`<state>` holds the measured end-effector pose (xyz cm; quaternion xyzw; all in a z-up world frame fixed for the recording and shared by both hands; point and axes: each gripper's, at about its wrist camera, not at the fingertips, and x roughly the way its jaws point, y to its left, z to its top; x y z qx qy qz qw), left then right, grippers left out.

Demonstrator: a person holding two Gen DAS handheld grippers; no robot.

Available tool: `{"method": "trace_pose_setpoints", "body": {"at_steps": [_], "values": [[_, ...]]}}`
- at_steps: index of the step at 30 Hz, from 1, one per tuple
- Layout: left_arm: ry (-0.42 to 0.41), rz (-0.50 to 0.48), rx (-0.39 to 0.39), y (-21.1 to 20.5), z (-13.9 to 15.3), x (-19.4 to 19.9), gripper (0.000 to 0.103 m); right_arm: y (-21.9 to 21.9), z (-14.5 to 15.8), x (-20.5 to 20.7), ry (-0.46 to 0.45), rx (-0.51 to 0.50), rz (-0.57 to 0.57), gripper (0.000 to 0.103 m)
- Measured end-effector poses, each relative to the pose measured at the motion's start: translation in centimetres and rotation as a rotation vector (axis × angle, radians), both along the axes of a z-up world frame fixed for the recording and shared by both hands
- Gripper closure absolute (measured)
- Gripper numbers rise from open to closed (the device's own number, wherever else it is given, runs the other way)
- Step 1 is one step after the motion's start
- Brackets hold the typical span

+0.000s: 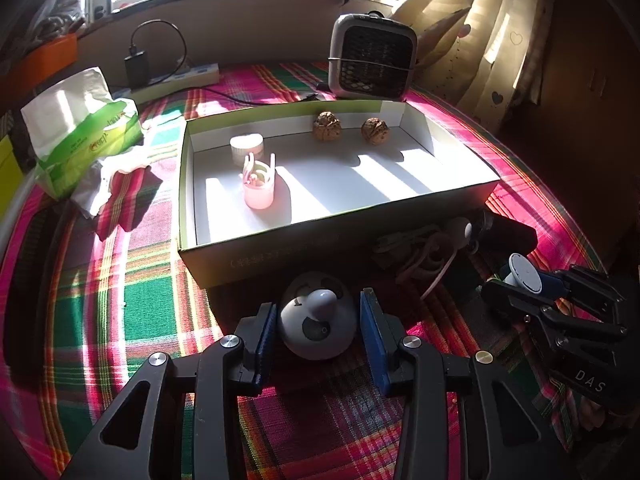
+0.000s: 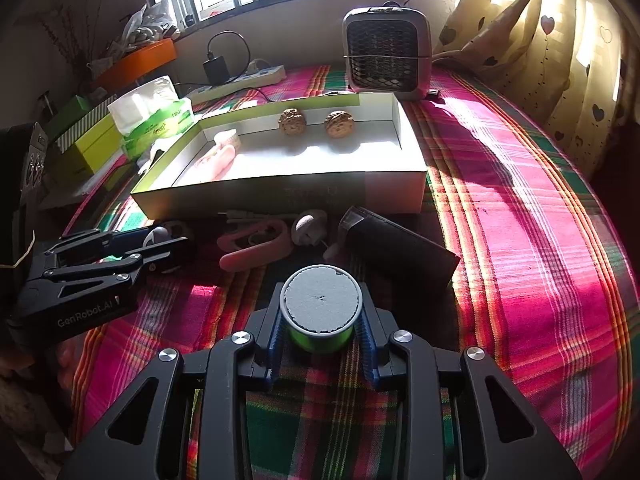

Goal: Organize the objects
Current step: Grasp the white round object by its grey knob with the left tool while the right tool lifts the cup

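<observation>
My left gripper (image 1: 318, 308) is shut on a grey dome-shaped thing (image 1: 318, 322) with a knob on top, its blue pads against both sides, just in front of the open cardboard box (image 1: 280, 256). My right gripper (image 2: 320, 316) is shut on a green can with a grey lid (image 2: 320, 304), held over the plaid cloth. Each gripper shows in the other's view: the right gripper (image 1: 532, 280) at the right, the left gripper (image 2: 164, 240) at the left. Inside the box lie two walnuts (image 1: 327, 126) (image 1: 375, 131), a pink cup (image 1: 259, 192) and a white round piece (image 1: 247, 146).
Between the box and the grippers lie a pink curved thing (image 2: 256, 244), a small white round item (image 2: 308, 226) and a black case (image 2: 400, 256). A small fan (image 1: 372, 60) stands behind the box, with a tissue pack (image 1: 80, 128) at its left and a power strip (image 1: 180, 76) near the window.
</observation>
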<state>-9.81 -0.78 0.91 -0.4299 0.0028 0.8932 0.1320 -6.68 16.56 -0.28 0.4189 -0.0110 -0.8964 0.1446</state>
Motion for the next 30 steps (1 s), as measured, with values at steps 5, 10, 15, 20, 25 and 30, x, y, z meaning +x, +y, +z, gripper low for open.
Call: {"method": "trace_pose_setpoints", "body": {"at_steps": [5, 10, 15, 20, 25, 30], "values": [[0.000, 0.002, 0.000, -0.02, 0.03, 0.03, 0.067, 0.12, -0.01, 0.01, 0.001, -0.004, 0.000, 0.071], [0.001, 0.003, -0.002, -0.06, 0.09, 0.06, 0.067, 0.11, -0.01, 0.01, 0.001, -0.004, 0.001, 0.071], [-0.001, 0.008, -0.003, -0.06, 0.12, 0.10, 0.067, 0.06, 0.02, 0.04, 0.003, -0.001, 0.003, 0.071], [-0.013, 0.005, 0.005, -0.21, 0.23, 0.15, 0.068, 0.07, 0.36, 0.05, 0.015, -0.001, 0.006, 0.085], [-0.013, 0.008, 0.009, -0.21, 0.16, 0.29, 0.068, 0.04, 0.27, 0.01, 0.012, 0.000, 0.007, 0.085], [-0.015, 0.011, 0.014, -0.16, 0.13, 0.37, 0.068, 0.00, 0.27, 0.17, 0.017, 0.001, 0.007, 0.085]]}}
